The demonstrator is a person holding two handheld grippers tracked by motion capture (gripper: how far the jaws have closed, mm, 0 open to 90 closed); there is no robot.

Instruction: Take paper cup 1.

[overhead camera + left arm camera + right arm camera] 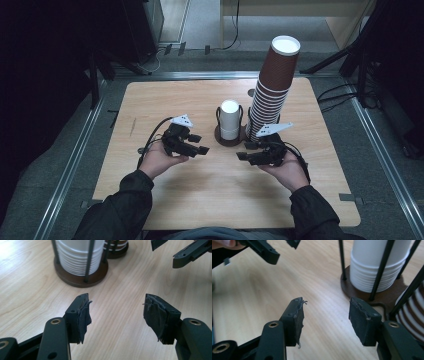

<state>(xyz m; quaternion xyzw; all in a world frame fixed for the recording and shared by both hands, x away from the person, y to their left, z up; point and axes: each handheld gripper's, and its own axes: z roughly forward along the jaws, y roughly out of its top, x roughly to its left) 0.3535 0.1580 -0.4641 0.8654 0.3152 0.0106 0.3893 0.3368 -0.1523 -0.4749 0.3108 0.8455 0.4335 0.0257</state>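
Stack of white cups (230, 120) w/ ribbed rims, in dark holder (220, 139)

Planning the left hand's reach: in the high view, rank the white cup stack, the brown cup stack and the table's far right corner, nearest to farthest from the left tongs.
1. white cup stack, just right of the left tongs
2. brown cup stack, farther right
3. table's far right corner, beyond it

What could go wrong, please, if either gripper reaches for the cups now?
1. The tall brown cup stack leans and rises far above its holder; a nudge from the right gripper beside it might topple it.
2. The holder's thin rods surround the white cups, so the left gripper could snag on them.
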